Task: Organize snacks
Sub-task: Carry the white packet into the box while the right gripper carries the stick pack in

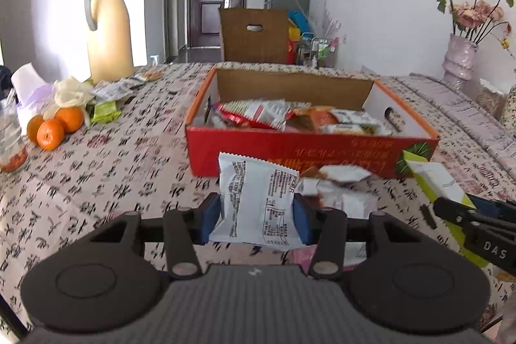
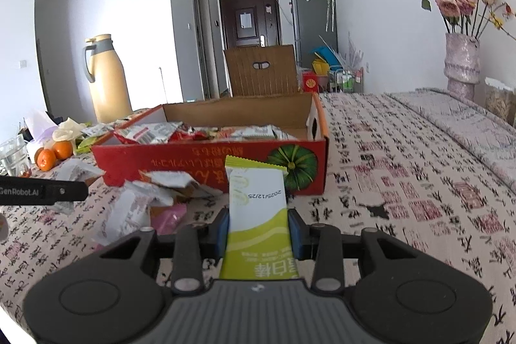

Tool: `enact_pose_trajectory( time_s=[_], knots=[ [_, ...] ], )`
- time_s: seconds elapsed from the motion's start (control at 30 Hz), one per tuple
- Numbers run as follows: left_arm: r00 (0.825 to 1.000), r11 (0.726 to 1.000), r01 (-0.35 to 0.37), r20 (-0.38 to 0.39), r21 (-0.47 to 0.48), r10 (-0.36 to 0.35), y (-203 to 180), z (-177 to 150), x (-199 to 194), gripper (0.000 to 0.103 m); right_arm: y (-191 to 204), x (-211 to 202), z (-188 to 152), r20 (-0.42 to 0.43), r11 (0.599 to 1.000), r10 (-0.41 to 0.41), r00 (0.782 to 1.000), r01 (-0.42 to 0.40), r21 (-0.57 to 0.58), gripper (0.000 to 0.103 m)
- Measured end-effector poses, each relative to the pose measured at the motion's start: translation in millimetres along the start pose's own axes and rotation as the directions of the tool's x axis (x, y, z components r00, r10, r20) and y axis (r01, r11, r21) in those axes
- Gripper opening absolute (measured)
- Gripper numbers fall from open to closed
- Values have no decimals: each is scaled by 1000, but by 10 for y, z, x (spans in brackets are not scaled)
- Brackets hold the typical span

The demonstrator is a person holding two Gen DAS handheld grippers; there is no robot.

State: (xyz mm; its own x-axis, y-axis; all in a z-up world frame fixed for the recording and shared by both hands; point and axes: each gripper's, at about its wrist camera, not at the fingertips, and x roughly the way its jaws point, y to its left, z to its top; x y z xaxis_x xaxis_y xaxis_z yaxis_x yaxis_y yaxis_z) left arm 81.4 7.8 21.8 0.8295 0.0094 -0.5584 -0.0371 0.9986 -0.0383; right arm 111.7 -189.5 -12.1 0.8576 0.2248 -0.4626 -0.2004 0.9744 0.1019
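- Your left gripper (image 1: 257, 215) is clamped on a white packet (image 1: 258, 199), long axis upright.
- Your right gripper (image 2: 258, 231) is clamped on a green bar (image 2: 258, 208), pointing toward the red box (image 2: 206, 163).

Your left gripper (image 1: 257, 215): jaws clamped on a white snack packet (image 1: 258, 202). Your right gripper (image 2: 259, 231): jaws clamped on a green-and-white snack bar (image 2: 256, 208).

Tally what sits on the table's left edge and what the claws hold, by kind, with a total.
Oranges: 3
Thermos jug: 1
Snack packets held in claws: 2, a white packet in the left claw and a green-and-white packet in the right claw
Total: 6
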Motion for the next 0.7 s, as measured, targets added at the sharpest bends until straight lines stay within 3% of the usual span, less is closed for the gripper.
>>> enact_pose_trajectory(
  time_s=[0.7],
  knots=[
    [992, 997, 51, 116, 53, -57, -265, 605, 194, 49, 165, 207, 617, 133, 998, 26, 991, -18, -64, 36]
  ],
)
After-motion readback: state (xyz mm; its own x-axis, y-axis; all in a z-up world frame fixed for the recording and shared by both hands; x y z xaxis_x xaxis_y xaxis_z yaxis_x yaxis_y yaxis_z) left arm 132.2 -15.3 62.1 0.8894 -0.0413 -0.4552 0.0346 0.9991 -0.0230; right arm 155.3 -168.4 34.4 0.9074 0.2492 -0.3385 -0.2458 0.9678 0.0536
